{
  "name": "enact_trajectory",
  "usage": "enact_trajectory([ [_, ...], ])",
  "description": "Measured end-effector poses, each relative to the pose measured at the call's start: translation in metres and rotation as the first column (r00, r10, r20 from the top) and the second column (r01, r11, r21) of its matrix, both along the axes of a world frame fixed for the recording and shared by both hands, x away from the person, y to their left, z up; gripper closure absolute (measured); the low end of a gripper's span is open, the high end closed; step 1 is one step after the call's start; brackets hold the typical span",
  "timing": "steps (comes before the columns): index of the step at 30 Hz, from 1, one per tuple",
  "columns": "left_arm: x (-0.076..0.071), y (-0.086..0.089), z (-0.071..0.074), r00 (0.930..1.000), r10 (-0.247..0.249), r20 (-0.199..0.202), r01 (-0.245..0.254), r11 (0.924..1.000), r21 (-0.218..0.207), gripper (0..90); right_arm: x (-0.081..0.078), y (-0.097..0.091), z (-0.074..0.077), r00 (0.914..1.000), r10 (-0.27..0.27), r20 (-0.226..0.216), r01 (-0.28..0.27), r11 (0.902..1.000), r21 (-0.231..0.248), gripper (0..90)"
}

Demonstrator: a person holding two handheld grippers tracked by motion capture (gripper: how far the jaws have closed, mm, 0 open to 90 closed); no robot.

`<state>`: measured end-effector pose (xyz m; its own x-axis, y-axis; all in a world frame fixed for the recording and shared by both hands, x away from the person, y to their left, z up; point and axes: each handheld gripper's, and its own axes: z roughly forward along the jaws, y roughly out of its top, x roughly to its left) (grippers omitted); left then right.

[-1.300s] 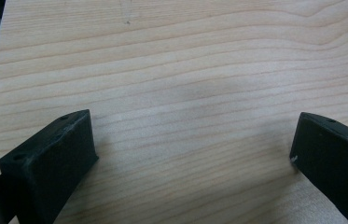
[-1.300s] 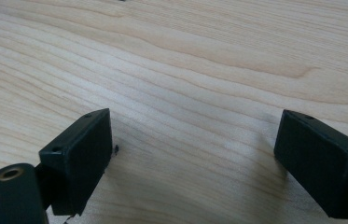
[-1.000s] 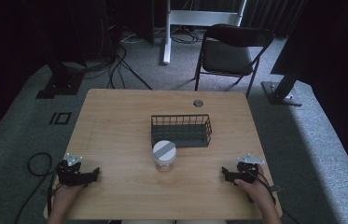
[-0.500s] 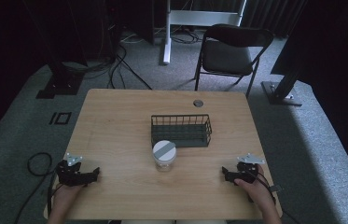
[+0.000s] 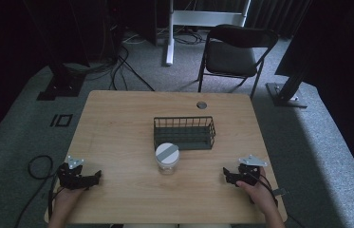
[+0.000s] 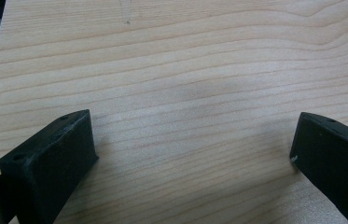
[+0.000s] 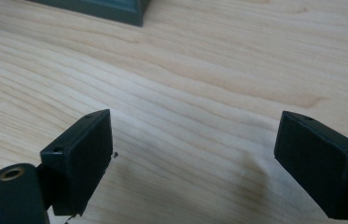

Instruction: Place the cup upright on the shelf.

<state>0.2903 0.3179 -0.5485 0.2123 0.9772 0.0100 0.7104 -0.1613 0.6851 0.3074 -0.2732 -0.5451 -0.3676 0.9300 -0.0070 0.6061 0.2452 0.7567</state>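
Note:
A clear jar with a grey-striped white lid (image 5: 167,157) stands near the middle of the wooden table (image 5: 117,128). Just behind it sits a dark green wire basket (image 5: 184,133). My left gripper (image 5: 94,178) rests low at the table's front left, held by a hand, jaws pointing right. My right gripper (image 5: 227,175) rests at the front right, jaws pointing left. In the left gripper view the left gripper (image 6: 192,149) stands open over bare wood. In the right gripper view the right gripper (image 7: 195,154) is open too, with a corner of the basket (image 7: 115,11) at the top edge.
A small round grommet (image 5: 201,105) is set in the table near its far edge. Beyond the table stand a black folding chair (image 5: 234,54), a white stand base (image 5: 170,38) and cables on grey carpet (image 5: 23,137).

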Motion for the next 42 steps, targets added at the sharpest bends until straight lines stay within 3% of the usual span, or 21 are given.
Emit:
enact_trajectory([
  [10,0.0,-0.001,0.0,0.9999,-0.013,0.001,0.013,0.9999,-0.001,0.2,0.002,0.008,0.01,0.9988,0.043,0.022,-0.044,0.9985,0.033,11.3],
  [27,0.0,-0.001,0.0,0.9999,-0.012,0.001,0.012,0.9999,-0.002,0.1,0.005,0.033,0.018,0.9902,0.131,0.048,-0.133,0.9898,0.05,11.4],
  [42,0.0,-0.001,0.0,0.9999,-0.012,-0.001,0.012,0.9999,-0.001,0.1,0.006,0.066,0.021,0.9714,0.226,0.072,-0.229,0.9729,0.032,13.5],
])
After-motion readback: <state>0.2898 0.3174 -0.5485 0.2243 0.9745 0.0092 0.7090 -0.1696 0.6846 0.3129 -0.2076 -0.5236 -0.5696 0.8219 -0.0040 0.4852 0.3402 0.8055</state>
